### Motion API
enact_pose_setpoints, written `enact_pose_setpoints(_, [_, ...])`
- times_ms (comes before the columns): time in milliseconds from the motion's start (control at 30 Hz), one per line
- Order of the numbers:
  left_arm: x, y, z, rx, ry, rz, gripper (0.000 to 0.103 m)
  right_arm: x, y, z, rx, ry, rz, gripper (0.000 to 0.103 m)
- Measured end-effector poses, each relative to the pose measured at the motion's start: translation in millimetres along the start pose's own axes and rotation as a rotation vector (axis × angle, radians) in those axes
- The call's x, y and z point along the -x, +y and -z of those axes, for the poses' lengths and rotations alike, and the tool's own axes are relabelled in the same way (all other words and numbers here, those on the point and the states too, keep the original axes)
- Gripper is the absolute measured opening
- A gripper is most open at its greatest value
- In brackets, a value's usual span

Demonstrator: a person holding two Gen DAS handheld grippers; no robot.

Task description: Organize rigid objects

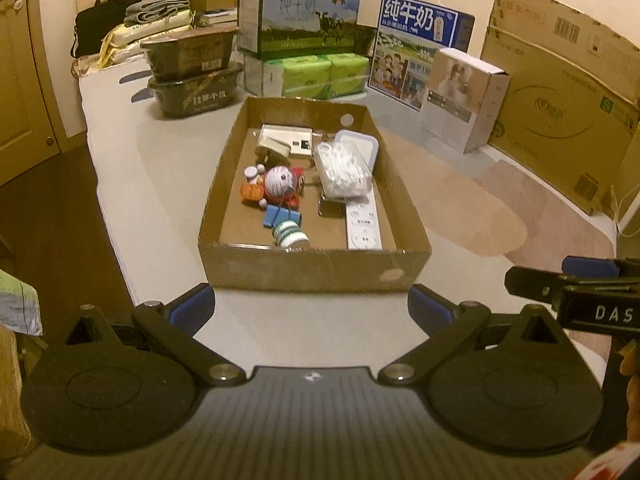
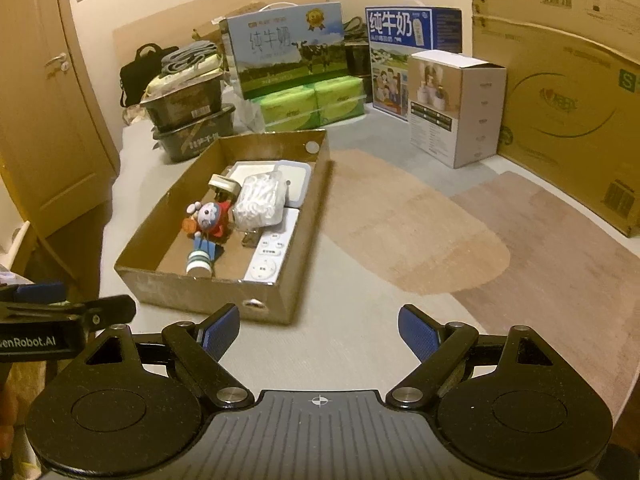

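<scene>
A shallow cardboard box [image 1: 316, 270] [image 2: 208, 294] sits on the grey bed surface, holding a cat figurine [image 1: 280, 184] [image 2: 210, 218], a white power strip [image 1: 362, 226] [image 2: 272, 250], a bag of cotton swabs [image 1: 342, 168] [image 2: 260, 200], a small green-banded jar [image 1: 290, 236] [image 2: 199, 262], a white charger [image 1: 286, 140] and a lidded white container [image 1: 360, 146] [image 2: 296, 180]. My left gripper [image 1: 310, 306] stands open just before the box's near wall, nothing between its fingers. My right gripper [image 2: 320, 334] is open too, right of the box's near corner, empty.
Milk cartons [image 1: 300, 12] [image 2: 286, 50], green tissue packs [image 1: 320, 74], dark trays [image 1: 192, 76], a white carton [image 1: 464, 98] [image 2: 456, 106] and a large cardboard sheet [image 1: 560, 92] [image 2: 560, 92] line the back. A wooden door [image 2: 48, 100] and floor lie left. A brown patterned area [image 2: 420, 220] spreads right.
</scene>
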State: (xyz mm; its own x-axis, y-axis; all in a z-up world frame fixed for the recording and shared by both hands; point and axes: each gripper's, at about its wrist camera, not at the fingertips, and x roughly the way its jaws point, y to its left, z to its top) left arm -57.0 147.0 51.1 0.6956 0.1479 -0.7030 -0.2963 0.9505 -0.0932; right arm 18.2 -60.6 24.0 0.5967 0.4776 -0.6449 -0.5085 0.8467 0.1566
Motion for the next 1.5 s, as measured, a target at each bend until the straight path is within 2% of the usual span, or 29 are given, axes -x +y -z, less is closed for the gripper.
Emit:
enact_pose_setpoints(567, [1,-9,8,-0.019,0.024,-0.006,0.102,7,-8,15,0.002,0.055,0.014,0.086])
enact_pose_setpoints(1500, [-6,-21,8,-0.058,0.028,-0.009,0.102,6,-17,14,-0.008,0.078,0.040,0.086])
